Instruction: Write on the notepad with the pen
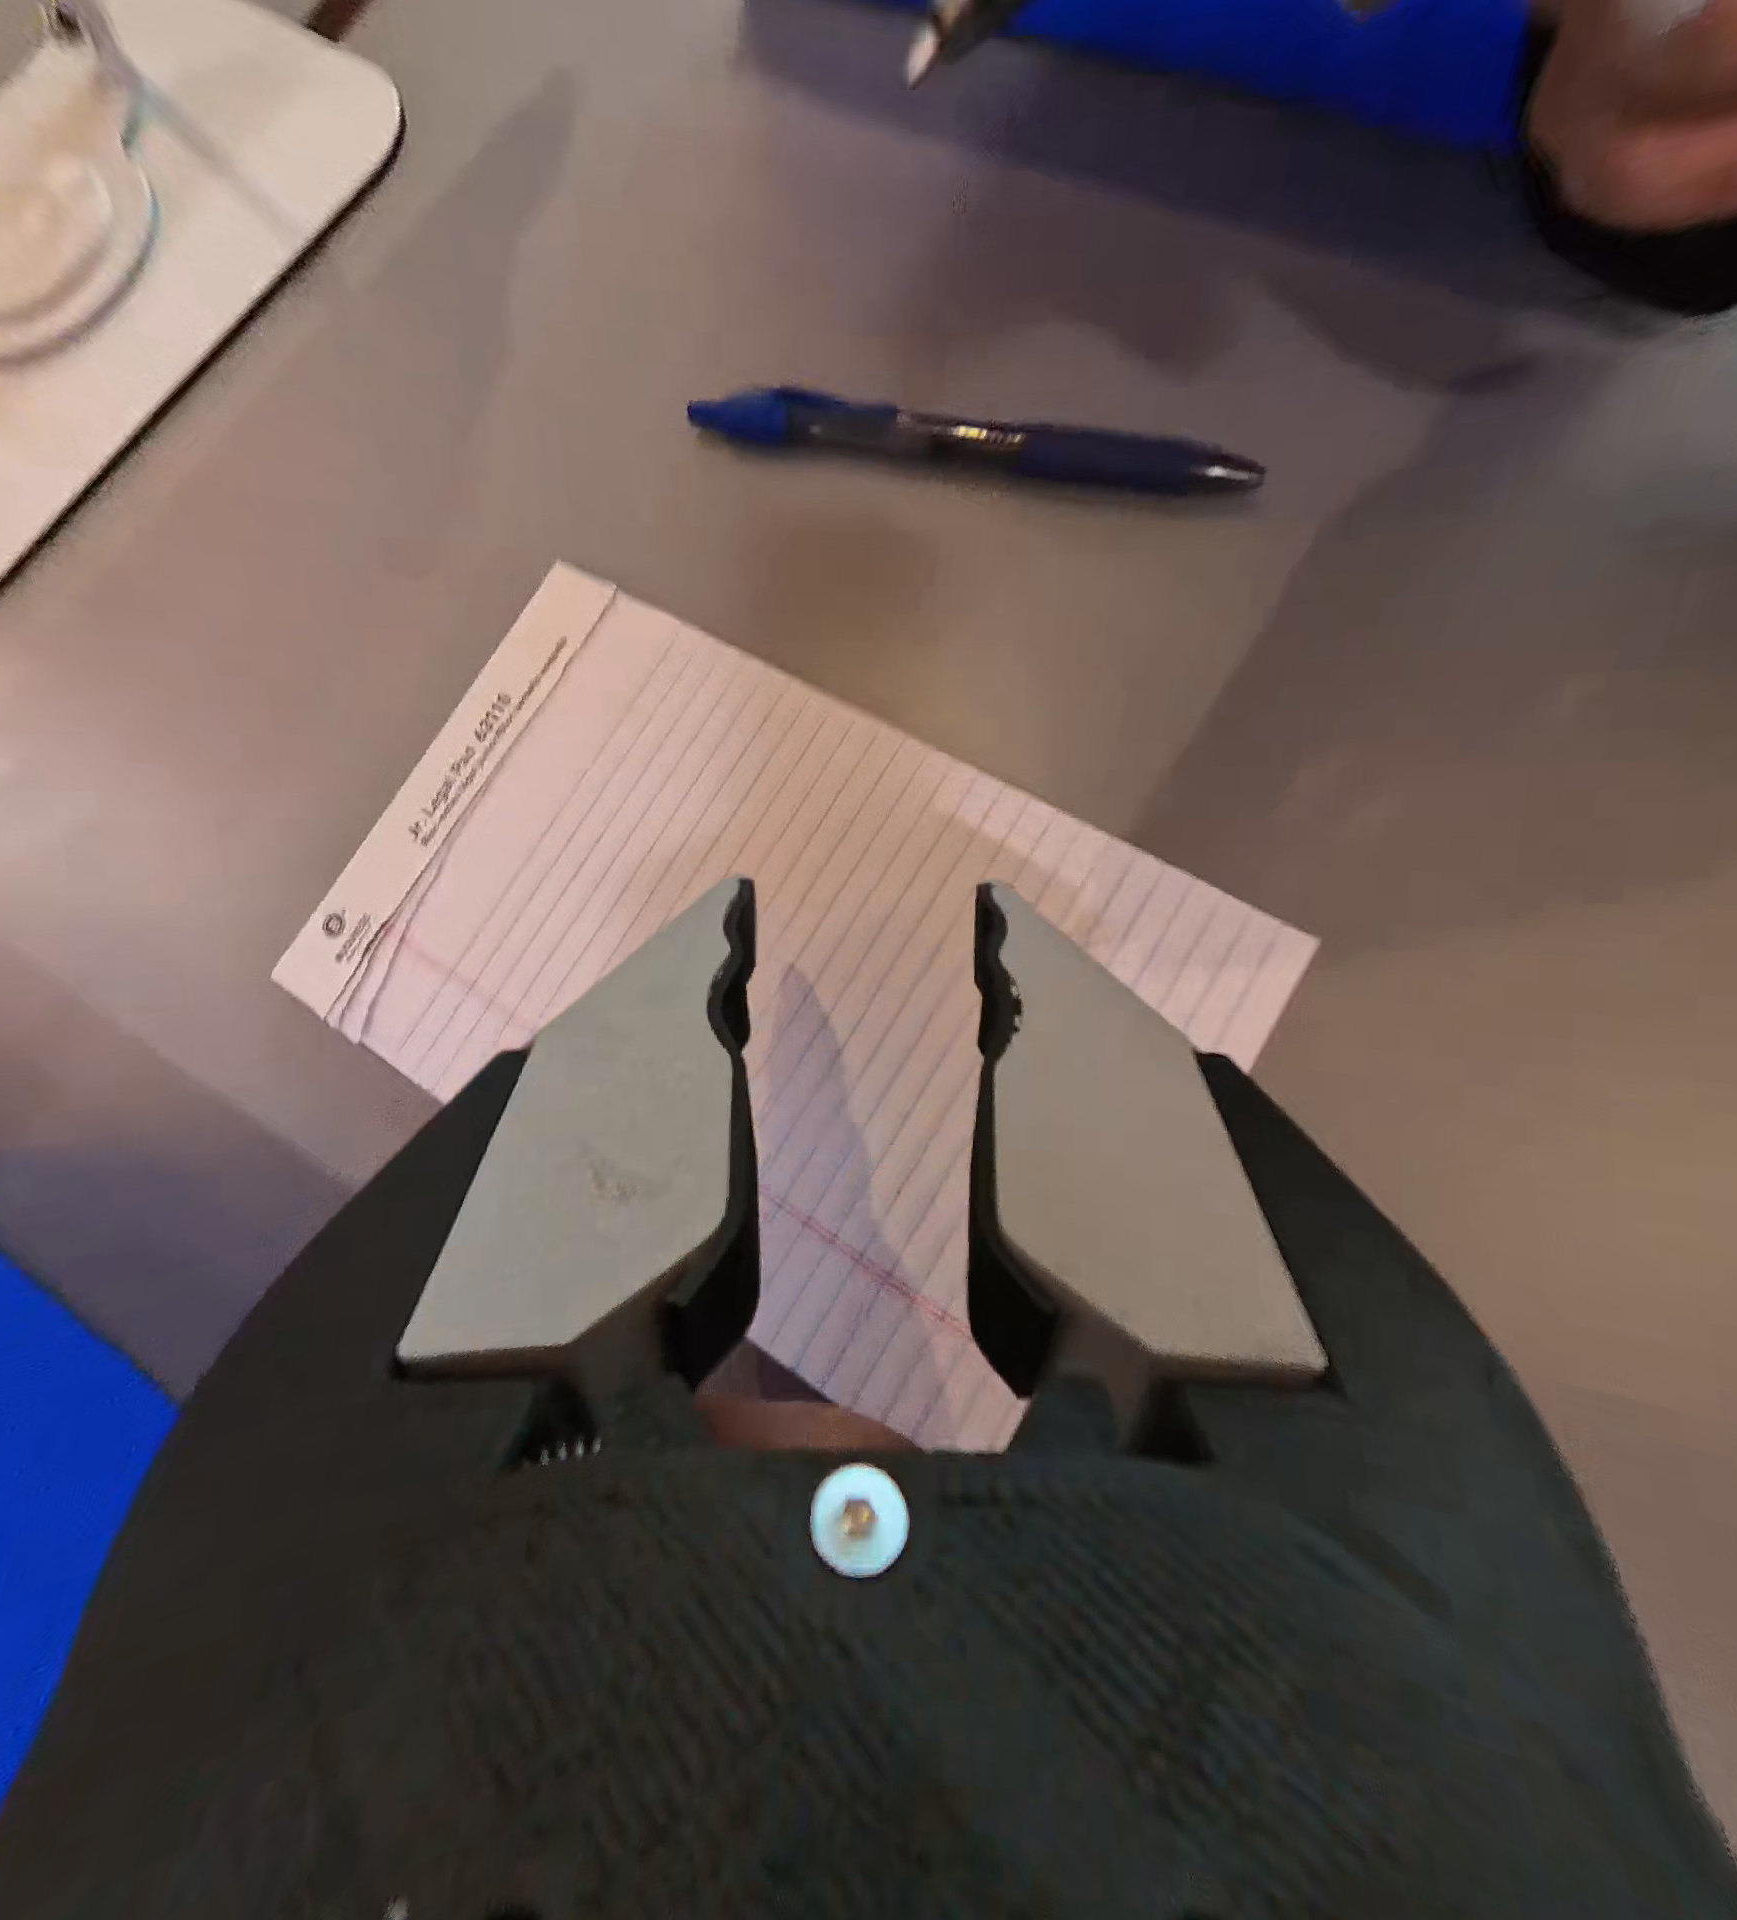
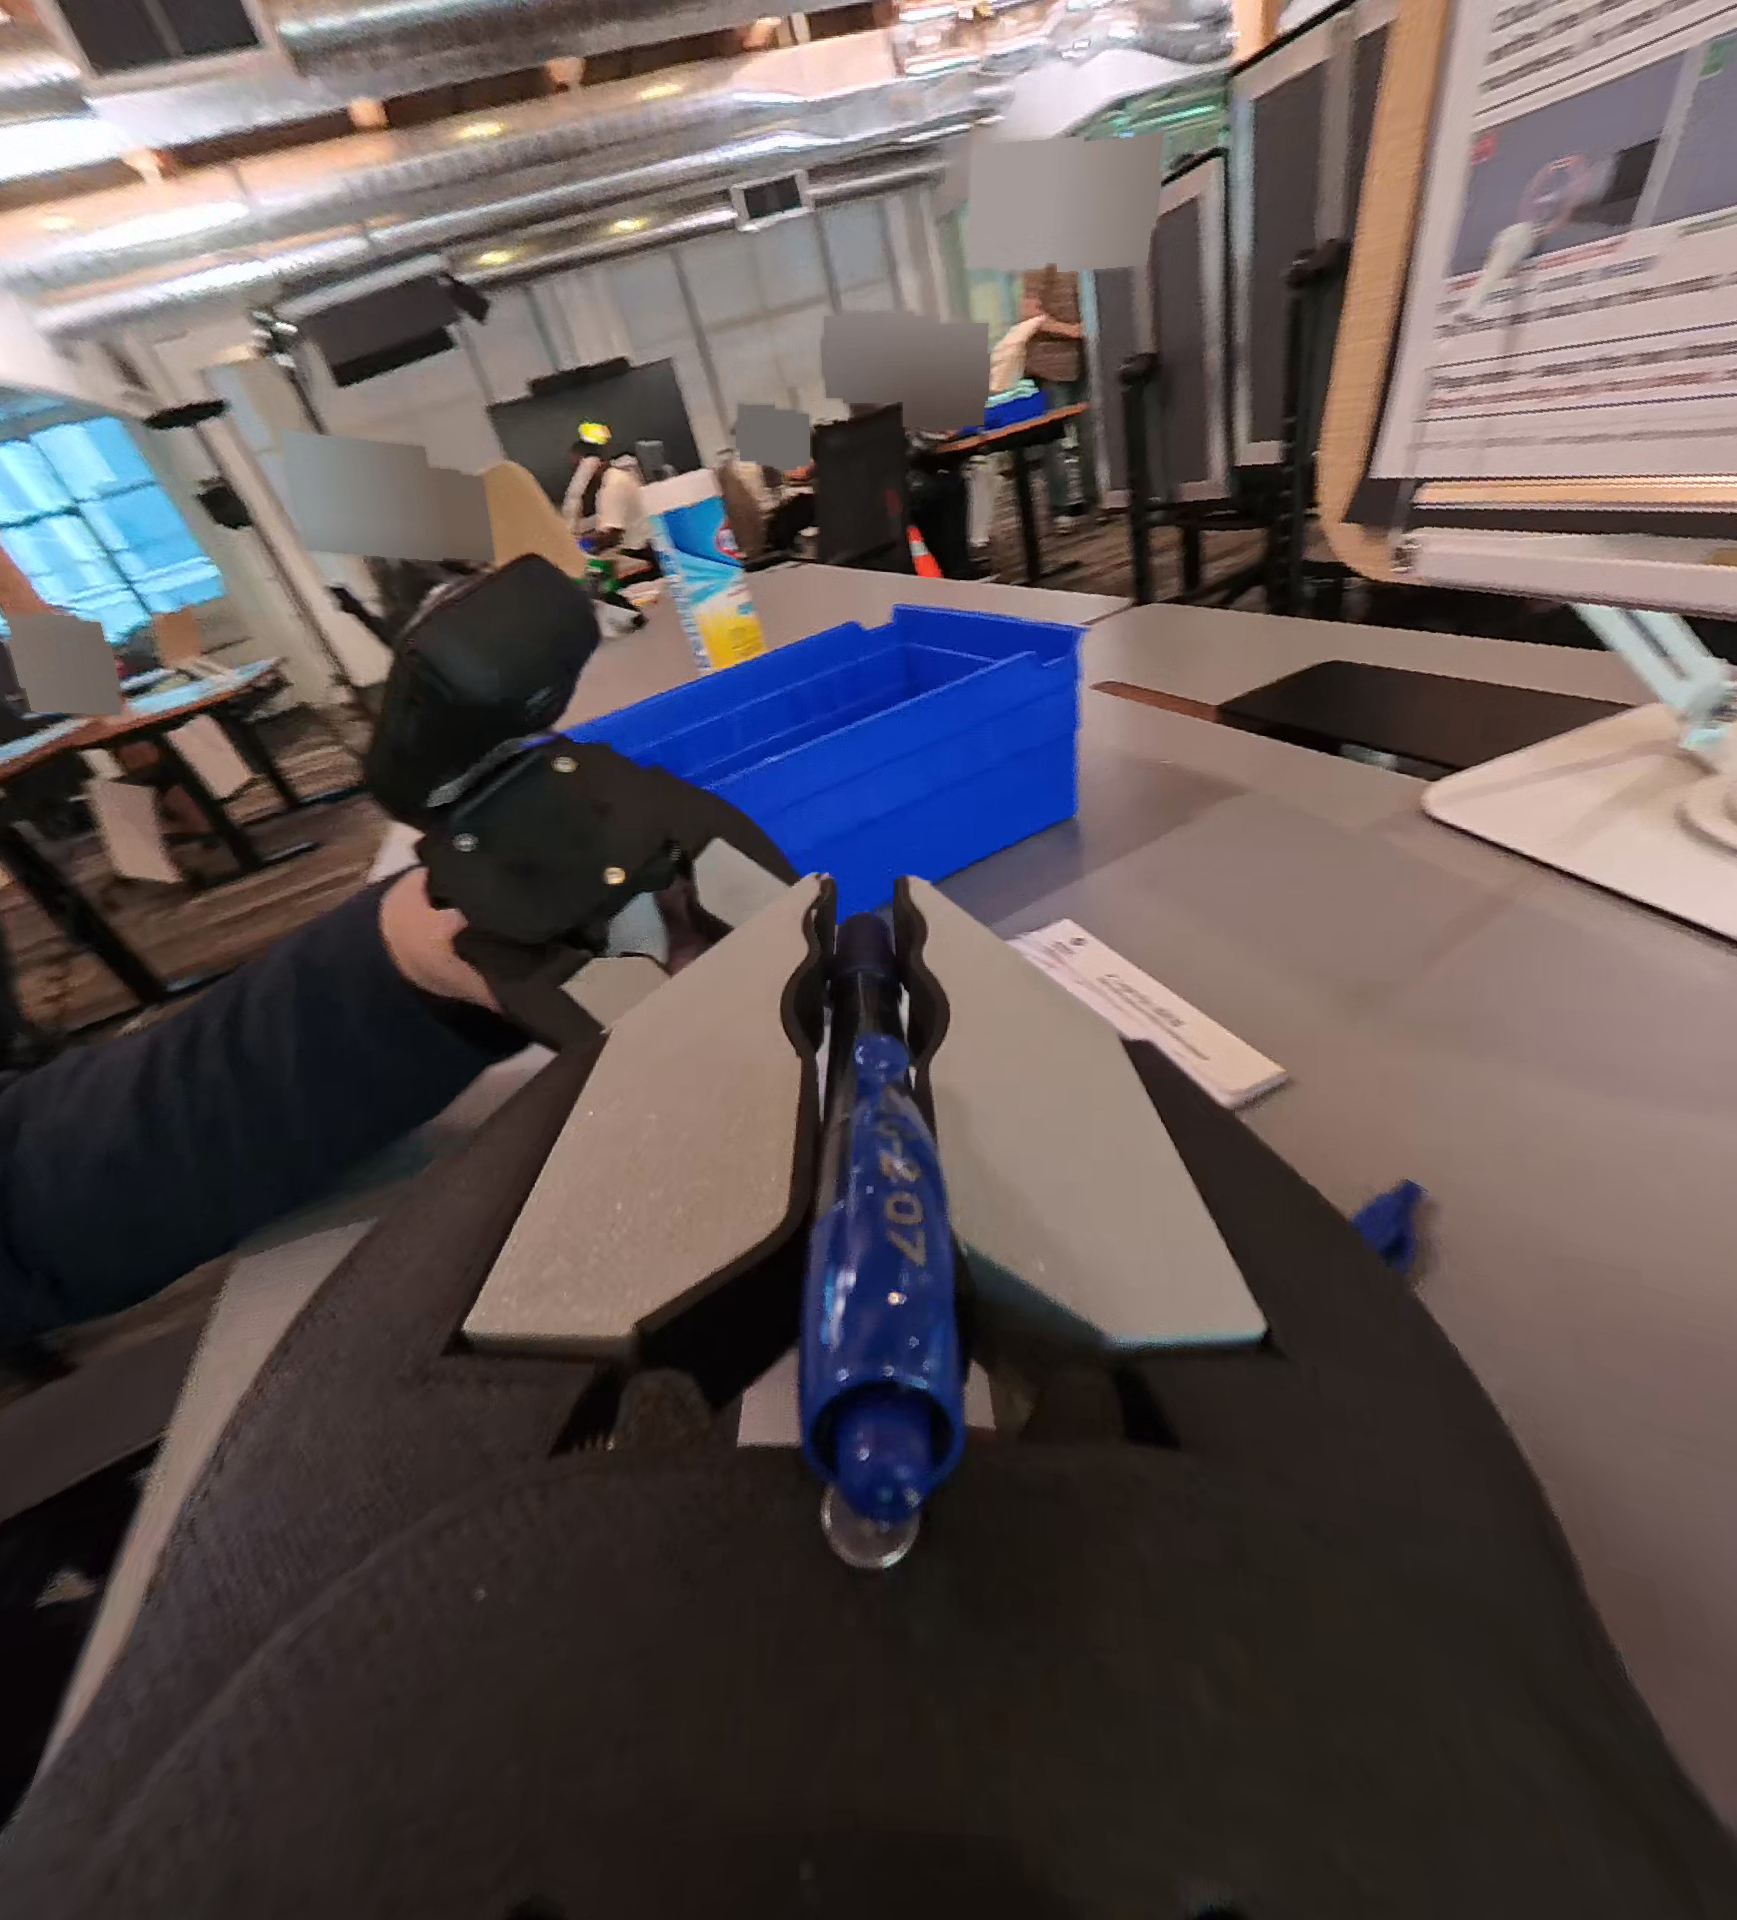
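Observation:
A white lined notepad (image 1: 739, 790) lies on the grey table, turned at an angle. My left gripper (image 1: 864, 904) is open and empty, hovering just above the pad's near half. A blue pen (image 1: 978, 442) lies on the table beyond the pad. My right gripper (image 2: 862, 894) is shut on a second blue pen (image 2: 879, 1195), which runs along the fingers with its rear end toward the camera. That pen's tip (image 1: 931, 47) shows at the top of the left wrist view. The notepad's edge (image 2: 1165, 1018) lies right of the right gripper.
A white monitor base (image 1: 220, 260) with a glass-like piece stands at the far left of the pad. A blue bin (image 2: 895, 727) and a wipes canister (image 2: 703, 582) stand beyond. A hand in a dark sleeve (image 2: 168, 1122) holds the left gripper's body (image 2: 531, 831). My hands' fingertips stand some 12 cm from each other.

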